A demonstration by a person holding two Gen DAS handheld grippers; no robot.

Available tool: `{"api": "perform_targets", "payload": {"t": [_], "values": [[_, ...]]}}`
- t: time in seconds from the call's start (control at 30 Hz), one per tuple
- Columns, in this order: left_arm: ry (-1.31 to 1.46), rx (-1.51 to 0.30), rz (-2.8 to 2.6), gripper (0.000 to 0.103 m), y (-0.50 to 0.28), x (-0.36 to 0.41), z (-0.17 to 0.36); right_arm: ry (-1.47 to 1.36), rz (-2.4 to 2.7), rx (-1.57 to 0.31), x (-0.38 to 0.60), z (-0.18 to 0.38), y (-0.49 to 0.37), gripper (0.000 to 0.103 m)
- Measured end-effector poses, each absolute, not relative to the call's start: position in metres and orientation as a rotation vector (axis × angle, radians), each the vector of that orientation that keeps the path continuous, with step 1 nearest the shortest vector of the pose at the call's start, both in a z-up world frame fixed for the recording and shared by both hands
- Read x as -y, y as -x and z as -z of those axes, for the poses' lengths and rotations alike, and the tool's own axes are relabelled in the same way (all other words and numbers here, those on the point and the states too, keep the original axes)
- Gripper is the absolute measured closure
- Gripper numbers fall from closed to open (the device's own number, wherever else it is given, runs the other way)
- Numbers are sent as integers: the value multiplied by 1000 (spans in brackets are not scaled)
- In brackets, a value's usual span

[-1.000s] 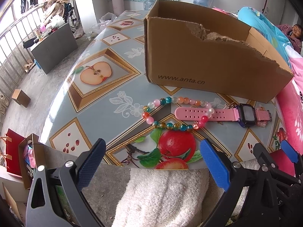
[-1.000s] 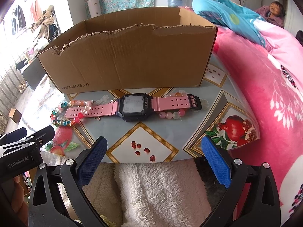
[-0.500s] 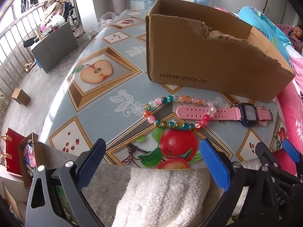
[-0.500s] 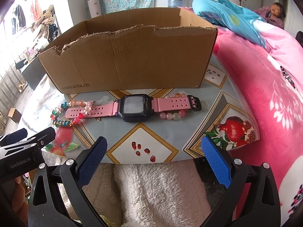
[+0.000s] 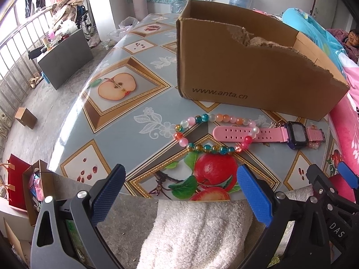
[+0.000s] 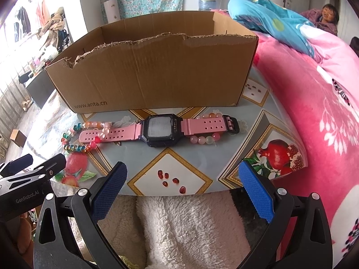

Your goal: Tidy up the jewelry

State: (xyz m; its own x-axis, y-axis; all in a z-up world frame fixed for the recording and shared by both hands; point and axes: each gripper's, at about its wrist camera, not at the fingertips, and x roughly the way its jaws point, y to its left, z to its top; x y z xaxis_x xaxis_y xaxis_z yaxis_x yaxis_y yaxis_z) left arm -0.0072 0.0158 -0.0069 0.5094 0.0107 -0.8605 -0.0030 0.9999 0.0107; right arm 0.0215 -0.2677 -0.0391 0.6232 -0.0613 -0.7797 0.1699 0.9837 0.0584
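Observation:
A pink-strapped watch [image 5: 267, 133] [image 6: 160, 130] lies flat on the table in front of a torn cardboard box [image 5: 251, 71] [image 6: 152, 76]. A colourful bead bracelet [image 5: 202, 132] [image 6: 84, 136] lies around the watch's left strap end. A second bracelet of pale pink beads [image 6: 205, 139] peeks from under the right strap. My left gripper [image 5: 179, 192] is open and empty, held short of the table's near edge below the bead bracelet. My right gripper [image 6: 182, 190] is open and empty, below the watch.
The table [image 5: 125, 116] has a fruit-print cover. A pink quilt [image 6: 314, 103] lies on the right. A white fluffy cloth [image 6: 190, 228] lies below both grippers. Paper bags [image 5: 24, 183] stand on the floor at left.
The left gripper has crept slightly forward and left; the box and jewelry sit a little higher and righter in its view. The right gripper has barely moved. Nothing was grasped.

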Motion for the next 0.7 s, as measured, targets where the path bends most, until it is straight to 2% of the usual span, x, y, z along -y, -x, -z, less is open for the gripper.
{"api": "perform_targets", "payload": {"t": [0.27, 0.5, 0.7], "values": [[46, -1025, 107, 6, 15, -20, 9, -146, 112, -858, 273, 37, -19, 7], [100, -908, 200, 6, 22, -33, -4, -111, 22, -754, 269, 22, -18, 8], [194, -886, 277, 6, 17, -43, -4, -148, -117, -752, 264, 17, -41, 27]]}}
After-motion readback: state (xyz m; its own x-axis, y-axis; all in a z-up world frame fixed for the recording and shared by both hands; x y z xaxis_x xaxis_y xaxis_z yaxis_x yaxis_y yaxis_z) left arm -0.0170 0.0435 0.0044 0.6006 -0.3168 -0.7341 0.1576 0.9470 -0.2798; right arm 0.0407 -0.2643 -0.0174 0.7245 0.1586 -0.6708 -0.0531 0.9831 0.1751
